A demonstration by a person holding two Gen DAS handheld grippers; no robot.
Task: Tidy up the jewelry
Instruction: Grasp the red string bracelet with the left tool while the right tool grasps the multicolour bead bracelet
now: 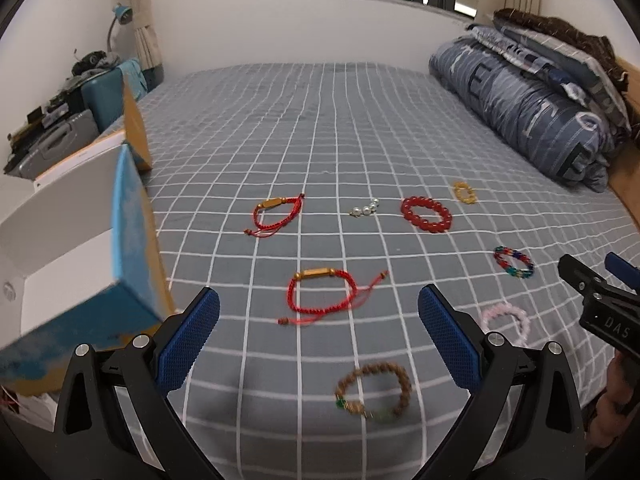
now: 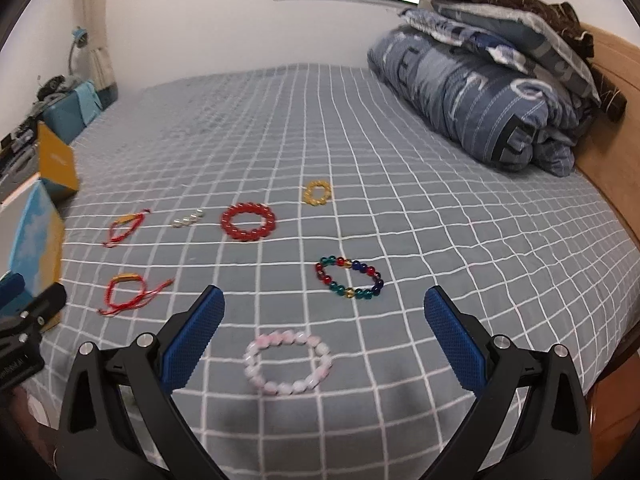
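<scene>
Eight bracelets lie spread apart on the bed (image 2: 400,168), so I judge each grabbable alone: left hand-held gripper (image 1: 319,332) wide open, empty, wooden bead bracelet (image 1: 374,392) at 6 o'clock; right hand-held gripper (image 2: 324,330) likewise, pink bracelet (image 2: 288,362) between its fingers.
</scene>
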